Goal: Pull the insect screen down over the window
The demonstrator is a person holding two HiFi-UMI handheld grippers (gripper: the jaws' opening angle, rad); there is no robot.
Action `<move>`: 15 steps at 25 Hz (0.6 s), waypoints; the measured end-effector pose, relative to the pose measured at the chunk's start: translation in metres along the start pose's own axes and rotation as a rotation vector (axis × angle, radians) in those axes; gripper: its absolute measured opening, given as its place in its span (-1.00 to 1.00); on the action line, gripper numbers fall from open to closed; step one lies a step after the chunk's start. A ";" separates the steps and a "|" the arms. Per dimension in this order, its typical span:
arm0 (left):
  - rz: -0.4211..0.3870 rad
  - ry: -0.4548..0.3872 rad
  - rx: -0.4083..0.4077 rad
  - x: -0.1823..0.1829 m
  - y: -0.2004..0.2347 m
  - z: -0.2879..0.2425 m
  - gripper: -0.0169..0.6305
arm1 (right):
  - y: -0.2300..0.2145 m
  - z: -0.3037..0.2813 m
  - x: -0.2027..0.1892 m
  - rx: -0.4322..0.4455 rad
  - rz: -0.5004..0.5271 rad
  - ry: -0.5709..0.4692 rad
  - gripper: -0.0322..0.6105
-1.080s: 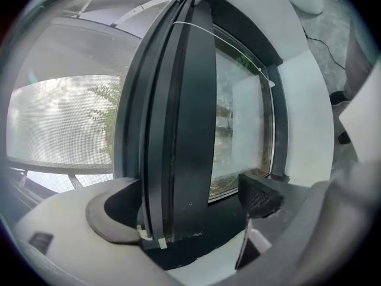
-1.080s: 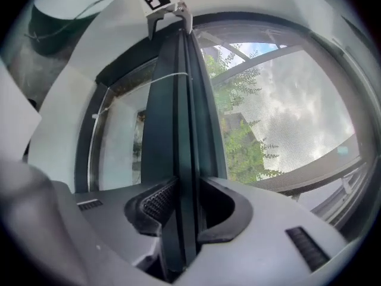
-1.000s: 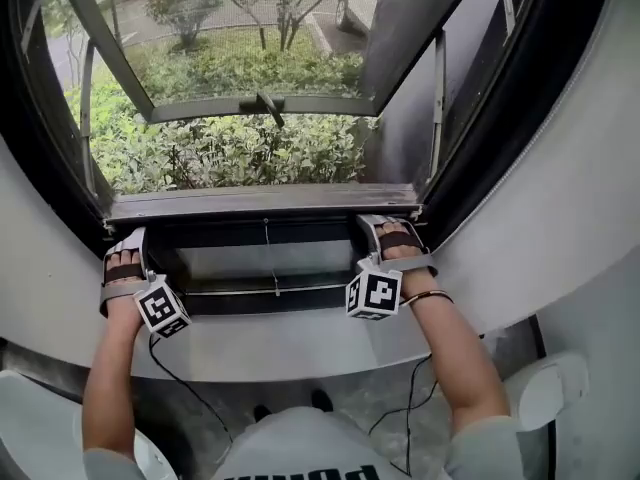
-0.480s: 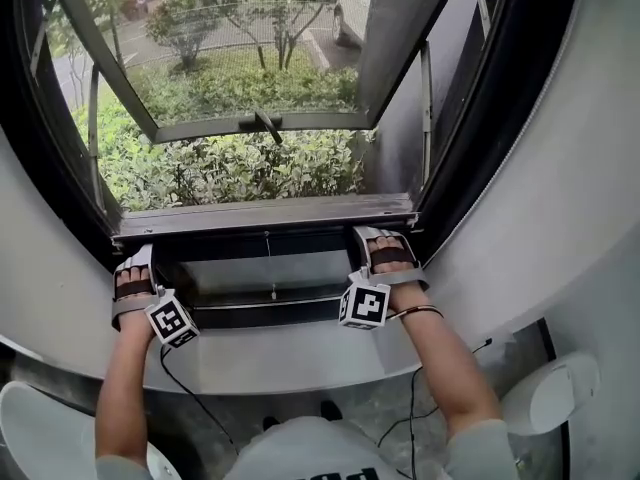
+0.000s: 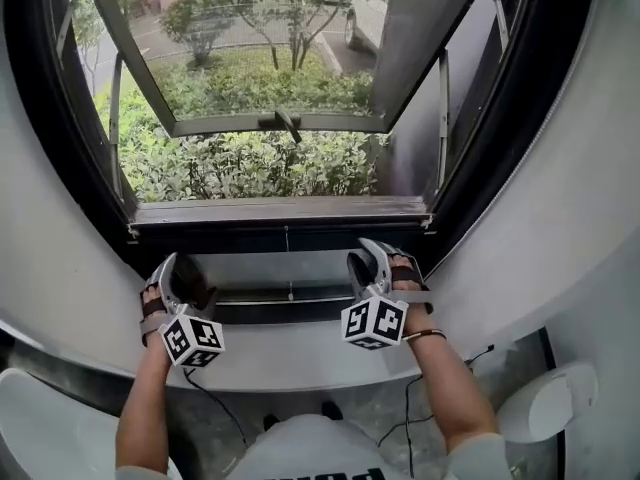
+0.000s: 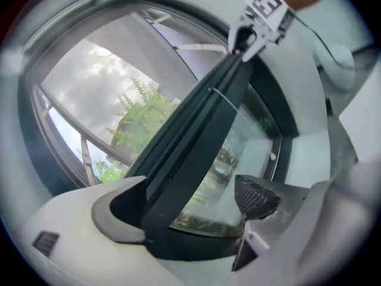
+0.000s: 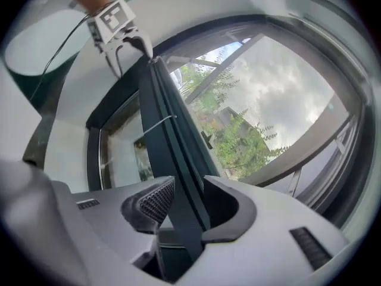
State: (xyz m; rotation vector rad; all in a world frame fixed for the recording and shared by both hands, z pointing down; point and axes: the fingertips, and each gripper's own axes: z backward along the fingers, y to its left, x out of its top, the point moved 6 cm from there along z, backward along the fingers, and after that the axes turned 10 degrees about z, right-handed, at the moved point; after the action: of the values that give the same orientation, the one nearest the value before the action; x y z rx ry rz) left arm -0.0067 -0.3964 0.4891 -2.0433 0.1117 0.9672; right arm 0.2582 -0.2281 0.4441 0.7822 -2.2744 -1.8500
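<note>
The insect screen's dark bottom bar (image 5: 285, 213) lies across the foot of the window opening, its thin pull cord (image 5: 288, 263) hanging below. My left gripper (image 5: 180, 278) and right gripper (image 5: 383, 258) are just under the bar, rolled onto their sides. In the left gripper view the bar (image 6: 196, 130) runs between the left gripper's (image 6: 187, 207) open jaws, close to one jaw and well clear of the mesh pad (image 6: 256, 198). In the right gripper view the bar (image 7: 172, 154) passes through the right gripper's (image 7: 190, 210) gap; these jaws have just been opening.
The outward-hung sash with its handle (image 5: 288, 120) stands open over green bushes (image 5: 250, 163). A white curved sill (image 5: 300, 353) lies under my hands. A cable (image 5: 215, 403) trails from the left gripper, and a white rounded object (image 5: 545, 398) sits lower right.
Both grippers have drawn back from the bar towards me and rolled onto their sides. The right jaws stand wider. The bar stays at the foot of the window.
</note>
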 end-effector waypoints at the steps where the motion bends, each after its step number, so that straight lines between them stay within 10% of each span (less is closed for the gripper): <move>1: 0.103 -0.042 -0.031 0.004 -0.003 0.008 0.45 | 0.002 0.005 0.006 0.012 -0.076 -0.012 -0.42; 7: 0.605 -0.252 -0.096 0.012 0.000 0.054 -0.79 | 0.017 0.035 0.039 0.069 -0.534 -0.086 -0.56; 15: 0.899 -0.364 -0.301 -0.010 -0.034 0.092 -0.91 | 0.062 0.076 0.067 0.101 -0.960 -0.108 -0.88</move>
State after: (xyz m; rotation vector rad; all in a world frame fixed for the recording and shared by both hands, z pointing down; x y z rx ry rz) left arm -0.0548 -0.3097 0.4872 -2.0417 0.7735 1.9858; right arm 0.1505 -0.1838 0.4675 2.1107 -2.2333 -2.0958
